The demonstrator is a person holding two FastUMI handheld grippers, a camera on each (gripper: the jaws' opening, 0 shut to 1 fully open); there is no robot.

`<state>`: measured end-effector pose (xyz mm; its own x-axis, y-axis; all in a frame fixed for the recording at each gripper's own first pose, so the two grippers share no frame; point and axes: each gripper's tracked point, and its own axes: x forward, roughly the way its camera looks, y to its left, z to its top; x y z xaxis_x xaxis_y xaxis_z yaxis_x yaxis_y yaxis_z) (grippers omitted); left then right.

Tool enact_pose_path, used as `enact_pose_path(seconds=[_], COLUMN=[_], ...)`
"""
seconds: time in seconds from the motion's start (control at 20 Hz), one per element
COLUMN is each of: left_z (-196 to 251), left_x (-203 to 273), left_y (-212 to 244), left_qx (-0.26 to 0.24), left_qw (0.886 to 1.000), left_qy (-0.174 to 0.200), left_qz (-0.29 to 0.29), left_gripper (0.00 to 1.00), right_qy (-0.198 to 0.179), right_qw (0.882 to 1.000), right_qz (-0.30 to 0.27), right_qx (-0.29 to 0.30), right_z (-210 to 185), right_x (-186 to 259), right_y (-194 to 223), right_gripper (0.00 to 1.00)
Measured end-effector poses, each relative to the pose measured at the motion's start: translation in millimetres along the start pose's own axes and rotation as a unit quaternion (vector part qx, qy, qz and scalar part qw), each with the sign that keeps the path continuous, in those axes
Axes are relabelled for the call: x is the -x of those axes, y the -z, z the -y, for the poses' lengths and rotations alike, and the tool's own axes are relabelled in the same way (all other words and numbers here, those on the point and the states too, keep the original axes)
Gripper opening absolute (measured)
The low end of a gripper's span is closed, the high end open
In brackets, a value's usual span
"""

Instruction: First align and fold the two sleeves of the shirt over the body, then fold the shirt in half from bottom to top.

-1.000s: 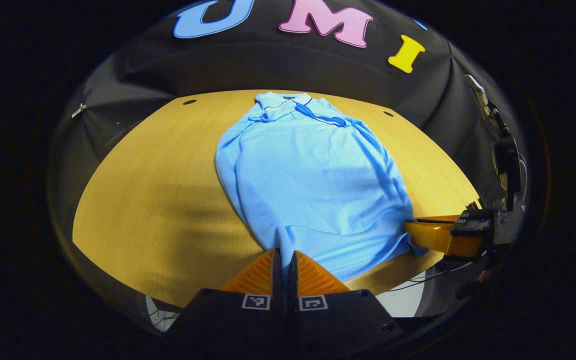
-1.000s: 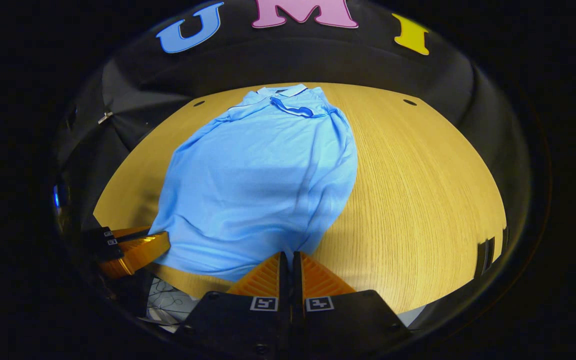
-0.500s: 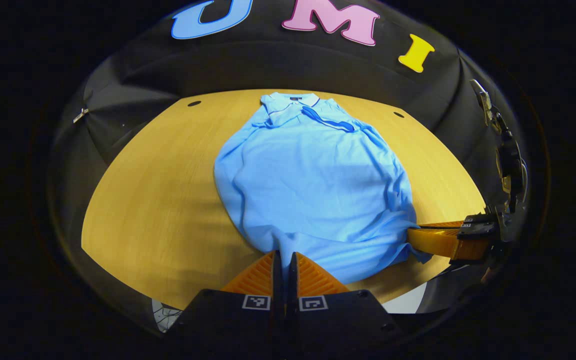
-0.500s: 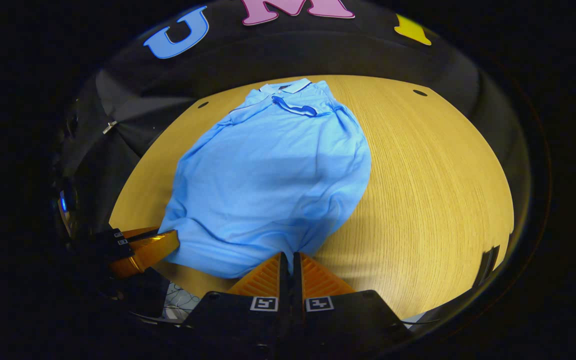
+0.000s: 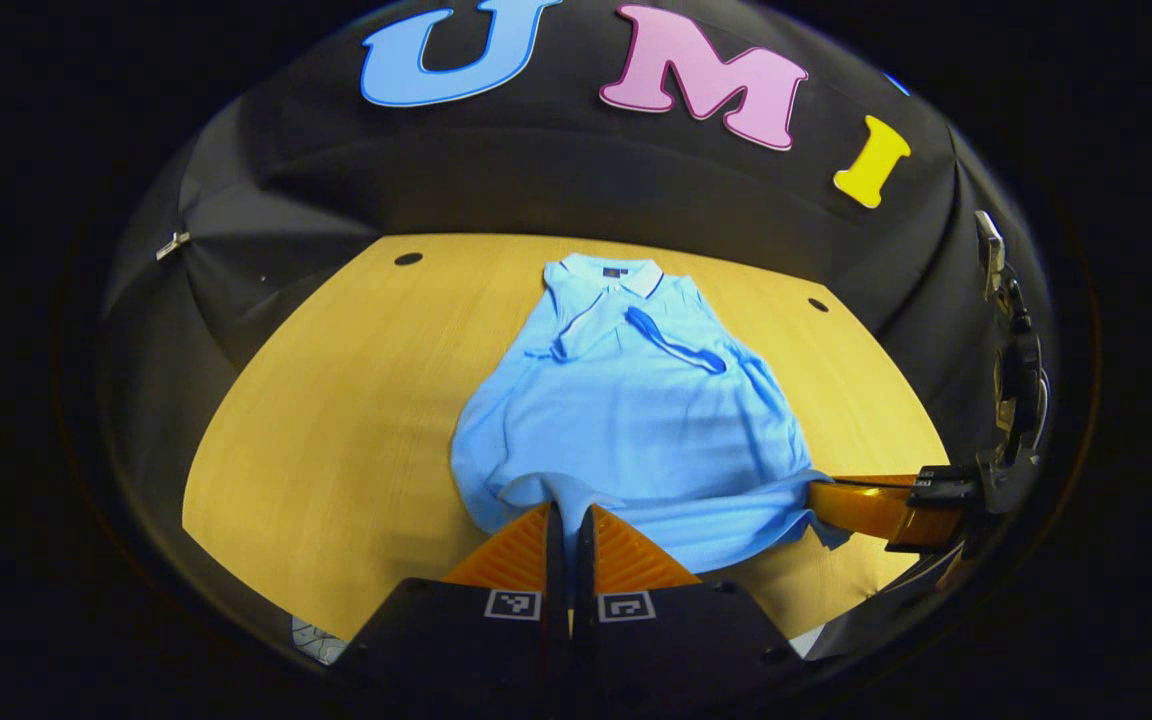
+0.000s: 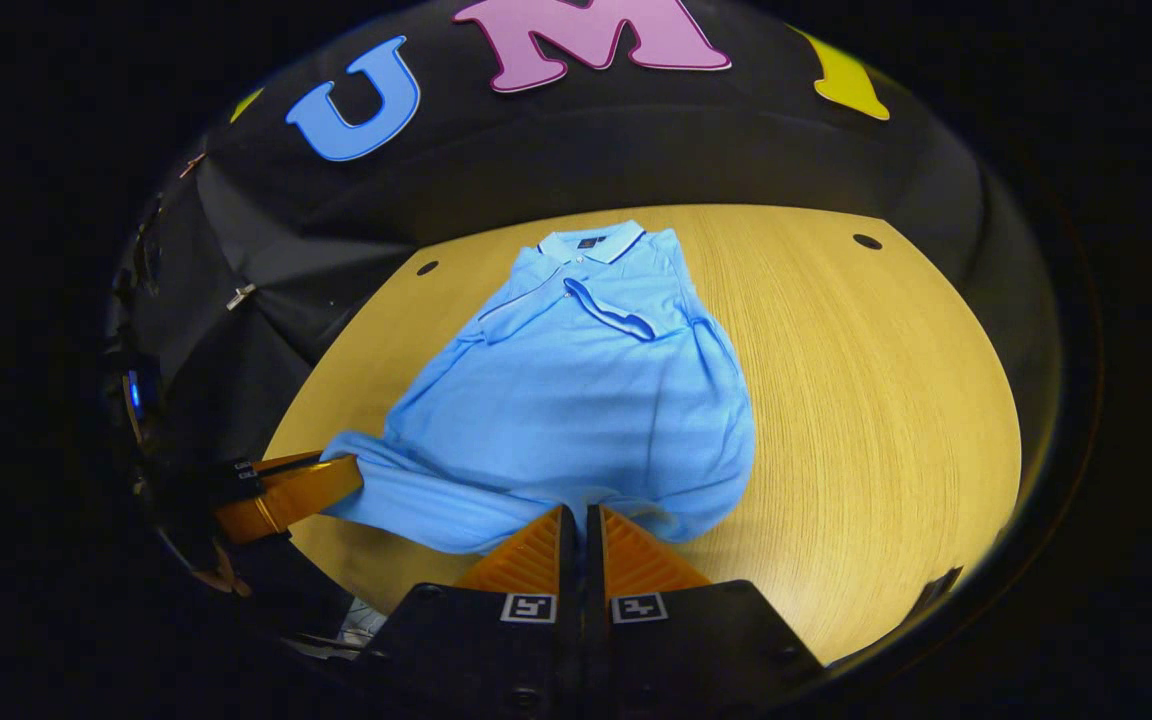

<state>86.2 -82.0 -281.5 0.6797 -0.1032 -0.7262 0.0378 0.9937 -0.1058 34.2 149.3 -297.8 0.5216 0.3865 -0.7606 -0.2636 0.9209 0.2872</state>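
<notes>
Holding the bottom hem at both corners, you have the left tongs (image 5: 568,525) closed down on the near-left corner of the shirt (image 5: 626,420), the cloth rising in a small ridge right at their tips. The right tongs (image 6: 576,528) are pinched the same way on the near-right corner; from the left gripper view they (image 5: 851,505) sit at about 4 o'clock, gripping the hem's far end. Fabric runs into each closed pair, though how deep the bite goes is hard to judge from here.

The shirt lies on the tabletop (image 5: 336,400) with its collar (image 5: 604,272) at 12 o'clock and both sleeves already laid over the chest. The hem stretches between your two tongs.

Expect this knit to be light, soft and limp: it sags and wrinkles wherever it is unsupported, and it drags on the wood rather than sliding cleanly. It is not fragile, so a firm pinch is fine. Your corner holds are the right places; keep the hem gently taut between them, or the middle will droop and bunch as you carry it toward the collar.
</notes>
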Motion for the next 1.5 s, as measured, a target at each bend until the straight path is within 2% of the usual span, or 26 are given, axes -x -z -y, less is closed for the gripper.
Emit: enact_pose_path(seconds=[0.3,0.75,1.0,1.2,1.4,1.5], left_z=[2.6,9.8,6.3,-8.4,-15.2,-15.6], left_x=[-15.7,-72.6,-115.0,-166.2,-214.8,-237.7], left_y=[-71.3,-192.9,-233.7,-262.3,-293.0,-310.6], left_qx=[-0.011,-0.014,0.019,0.04,0.028,0.005], left_qw=[0.999,0.994,0.993,0.991,0.99,0.988], left_qy=[0.001,0.012,0.012,0.006,0.005,0.005], left_qz=[0.036,0.106,0.119,0.126,0.138,0.153], left_gripper=[0.06,0.06,0.06,0.06,0.06,0.06], right_qy=[-0.015,-0.014,-0.011,-0.008,-0.003,-0.001], right_qw=[0.998,0.992,0.991,0.988,0.987,0.987], right_qz=[0.048,0.111,0.127,0.145,0.152,0.154], right_qx=[0.035,0.05,0.048,0.05,0.047,0.047], right_z=[-1.0,13.7,23.4,34.4,42.1,46.1], right_x=[-11.3,-56.9,-97.6,-137.2,-182.7,-204.9], right_y=[-76.1,-189.5,-233.5,-275.7,-308.1,-320.9], right_gripper=[0.05,0.05,0.05,0.05,0.05,0.05])
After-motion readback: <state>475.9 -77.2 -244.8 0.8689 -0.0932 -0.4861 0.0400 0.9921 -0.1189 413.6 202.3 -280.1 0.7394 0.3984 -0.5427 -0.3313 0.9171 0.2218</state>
